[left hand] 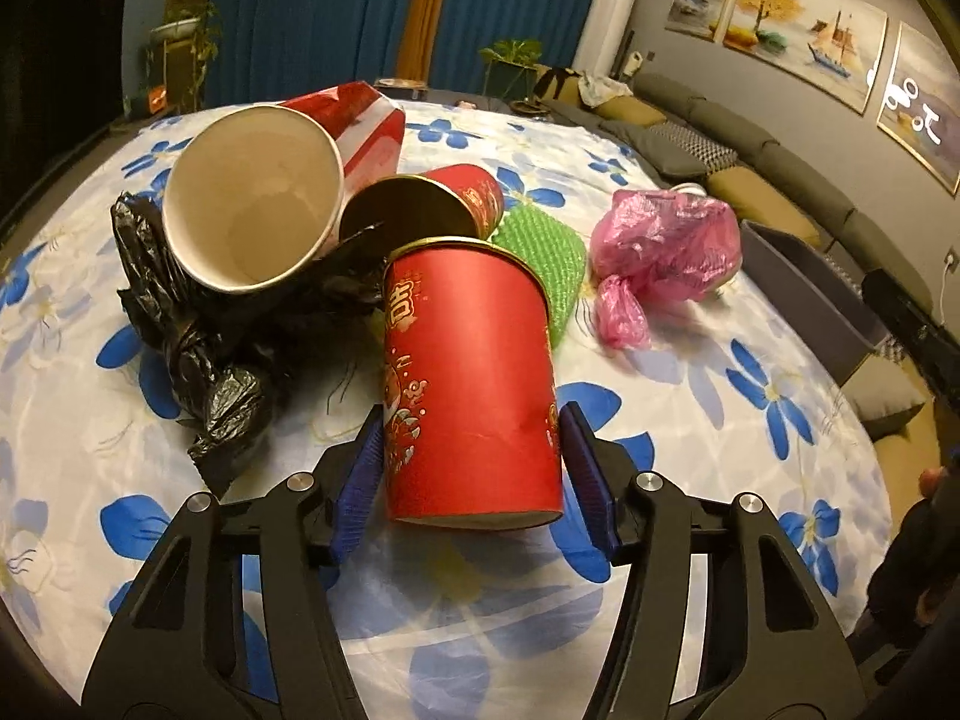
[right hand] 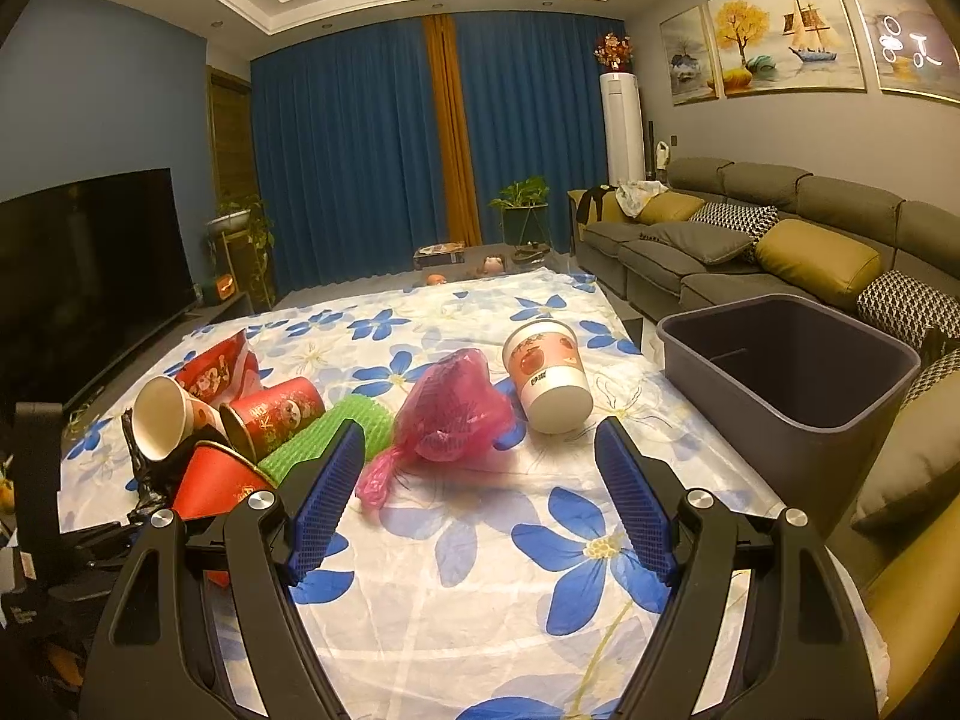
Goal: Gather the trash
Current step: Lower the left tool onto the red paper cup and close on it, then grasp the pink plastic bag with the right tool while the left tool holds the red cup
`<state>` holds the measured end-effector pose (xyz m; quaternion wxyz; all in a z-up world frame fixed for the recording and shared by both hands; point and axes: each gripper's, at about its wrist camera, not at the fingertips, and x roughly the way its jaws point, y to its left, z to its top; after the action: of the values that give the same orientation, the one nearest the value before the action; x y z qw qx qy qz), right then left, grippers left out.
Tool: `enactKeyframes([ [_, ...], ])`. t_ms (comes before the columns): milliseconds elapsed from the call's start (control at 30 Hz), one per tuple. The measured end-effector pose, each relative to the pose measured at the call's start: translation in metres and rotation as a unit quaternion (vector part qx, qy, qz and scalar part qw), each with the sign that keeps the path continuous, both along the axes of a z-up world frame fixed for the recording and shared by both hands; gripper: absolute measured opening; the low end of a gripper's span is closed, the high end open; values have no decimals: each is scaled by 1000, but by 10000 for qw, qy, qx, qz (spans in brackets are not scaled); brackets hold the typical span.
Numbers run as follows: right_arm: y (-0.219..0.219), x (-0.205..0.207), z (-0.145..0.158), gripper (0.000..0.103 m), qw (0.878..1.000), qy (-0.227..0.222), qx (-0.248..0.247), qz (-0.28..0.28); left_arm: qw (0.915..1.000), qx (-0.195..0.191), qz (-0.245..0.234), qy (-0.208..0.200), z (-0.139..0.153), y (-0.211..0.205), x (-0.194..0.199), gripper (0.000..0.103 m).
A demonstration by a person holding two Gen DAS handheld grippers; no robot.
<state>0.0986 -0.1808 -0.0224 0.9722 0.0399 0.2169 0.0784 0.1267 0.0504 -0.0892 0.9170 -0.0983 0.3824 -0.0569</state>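
Left wrist: left gripper (left hand: pixel 474 468) pads flank red canister (left hand: pixel 474 384), contact unclear.

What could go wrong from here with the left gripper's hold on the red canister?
The left gripper brackets only the red canister's near end, so it could pivot or slip when lifted. Its far rim sits against the black plastic bag and the green foam net, which might drag along. The gray bin stands well to the right, a long carry.

Both wrist views face forward, low over one table (right hand: pixel 480 540) — left closer.
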Motion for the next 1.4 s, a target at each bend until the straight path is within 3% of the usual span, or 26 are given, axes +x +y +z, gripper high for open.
enactKeyframes([
  [300,-4,6,-5,77,9999,100,-29,11,9989,25,-190,-431,15,-6,-23,54],
  [500,-3,17,-7,77,9999,122,-100,0,9948,-163,-92,-998,50,3,-41,54],
  [633,1,35,-10,76,9997,192,-128,15,9920,-69,53,-1260,65,7,-40,54],
  [900,13,87,-16,69,9985,436,-341,62,9904,-152,151,-1368,74,16,-31,54],
  [1100,19,118,-29,56,9967,754,-241,163,9909,-219,119,-1322,69,17,-24,54],
  [1267,27,127,-40,14,9937,1018,-260,394,9914,-249,81,-1282,65,18,-20,54],
  [1400,31,114,-40,5,9940,912,-333,503,9916,-269,76,-1266,62,20,-18,54],
])
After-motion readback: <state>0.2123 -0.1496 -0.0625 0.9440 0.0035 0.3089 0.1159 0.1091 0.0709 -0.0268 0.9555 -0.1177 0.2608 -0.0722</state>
